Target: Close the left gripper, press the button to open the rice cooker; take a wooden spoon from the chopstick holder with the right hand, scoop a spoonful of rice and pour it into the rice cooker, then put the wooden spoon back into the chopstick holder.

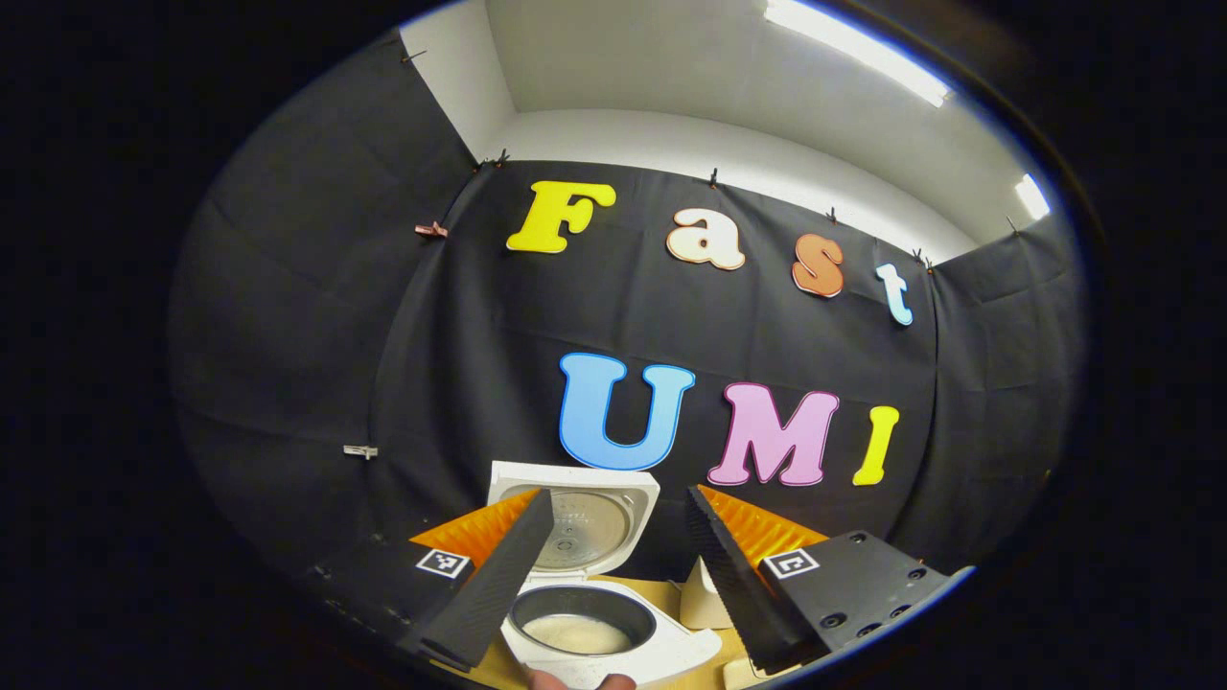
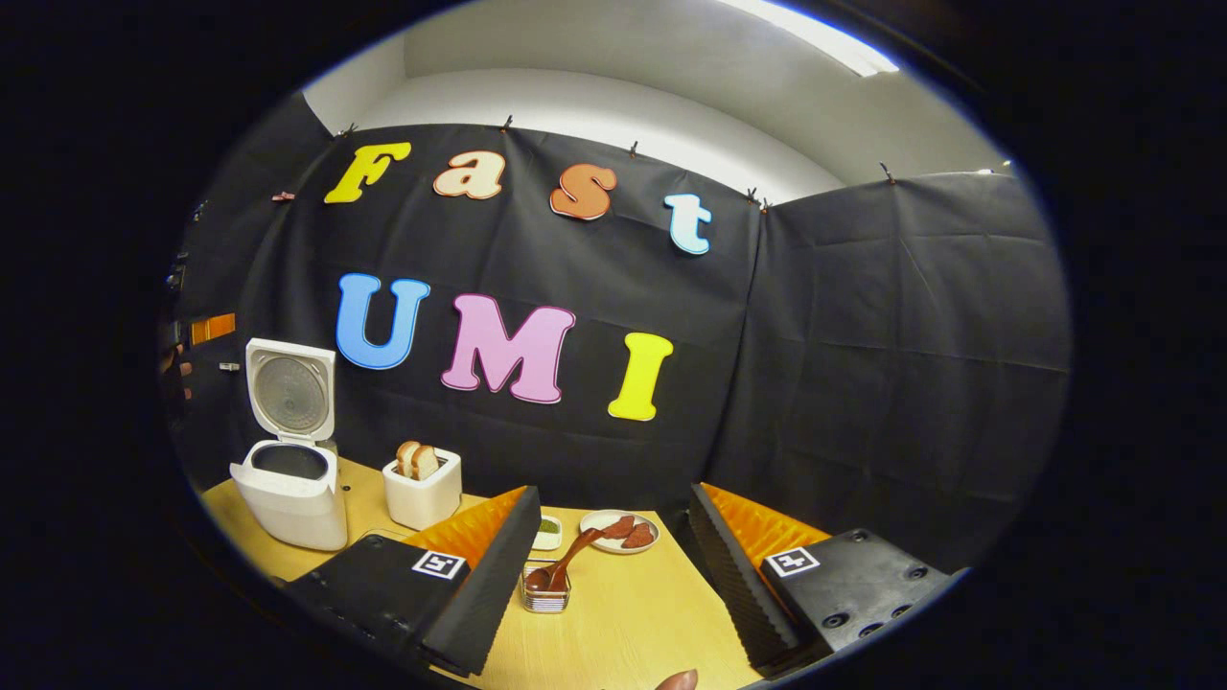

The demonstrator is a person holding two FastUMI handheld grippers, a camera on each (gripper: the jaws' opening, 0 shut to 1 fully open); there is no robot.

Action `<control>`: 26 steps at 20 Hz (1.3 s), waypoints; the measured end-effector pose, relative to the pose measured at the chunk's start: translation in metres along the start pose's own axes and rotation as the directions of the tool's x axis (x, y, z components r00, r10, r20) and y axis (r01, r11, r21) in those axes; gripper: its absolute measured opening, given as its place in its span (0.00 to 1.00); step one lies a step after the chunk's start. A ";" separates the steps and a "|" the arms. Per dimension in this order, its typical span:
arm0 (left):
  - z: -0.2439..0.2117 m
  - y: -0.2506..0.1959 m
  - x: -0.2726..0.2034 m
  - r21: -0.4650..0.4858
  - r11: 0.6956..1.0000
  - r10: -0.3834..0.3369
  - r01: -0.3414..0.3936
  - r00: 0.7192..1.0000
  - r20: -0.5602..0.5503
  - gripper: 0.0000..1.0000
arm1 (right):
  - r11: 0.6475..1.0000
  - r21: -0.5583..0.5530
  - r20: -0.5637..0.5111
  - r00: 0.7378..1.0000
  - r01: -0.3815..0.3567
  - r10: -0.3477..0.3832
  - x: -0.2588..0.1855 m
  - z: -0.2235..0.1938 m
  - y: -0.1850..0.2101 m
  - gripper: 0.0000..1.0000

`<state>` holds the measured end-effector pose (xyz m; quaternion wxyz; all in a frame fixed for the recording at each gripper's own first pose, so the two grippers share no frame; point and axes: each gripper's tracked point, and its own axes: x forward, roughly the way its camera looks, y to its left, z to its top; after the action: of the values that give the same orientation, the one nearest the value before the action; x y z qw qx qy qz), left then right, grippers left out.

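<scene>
Wooden spoon (image 2: 567, 561) rests bowl-down and slanted in the small wire chopstick holder (image 2: 545, 592) on the table (image 2: 633, 613), just ahead of the right gripper (image 2: 613, 565), between its spread, empty fingers. It is probably light, rigid and smooth, so the free handle leaning up and away from the holder looks the best hold. Left gripper (image 1: 613, 565), also spread and empty, frames the rice cooker (image 1: 613, 637), lid up, white rice in its pot.

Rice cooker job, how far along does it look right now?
Done: the white rice cooker stands with its lid up, and rice lies in its pot. The brown wooden spoon sits in the clear chopstick holder. In hand: nothing; the right gripper and left gripper are open. Nothing looks left.
</scene>
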<state>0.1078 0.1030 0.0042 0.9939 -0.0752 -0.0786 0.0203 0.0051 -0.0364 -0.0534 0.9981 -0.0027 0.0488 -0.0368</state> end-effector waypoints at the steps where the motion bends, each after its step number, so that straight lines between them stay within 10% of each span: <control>1: 0.003 -0.003 -0.007 0.015 1.000 0.009 -0.009 1.000 0.002 0.95 | 1.000 0.003 -0.006 1.000 -0.023 0.023 0.007 -0.006 0.001 0.97; 14: -0.012 -0.046 -0.086 0.139 0.984 0.130 -0.116 0.986 -0.100 0.95 | 0.938 0.227 -0.234 0.920 -0.263 0.315 0.123 -0.145 0.029 0.98; 26: -0.026 -0.060 -0.098 0.208 0.960 0.224 -0.187 0.959 -0.176 0.95 | 0.859 0.472 -0.437 0.795 -0.196 0.421 0.234 -0.302 0.053 0.78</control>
<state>0.0171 0.0350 -0.0266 0.9918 0.0101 0.0311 0.1237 0.2112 -0.0011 -0.3777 0.9162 0.2213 0.3111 0.1218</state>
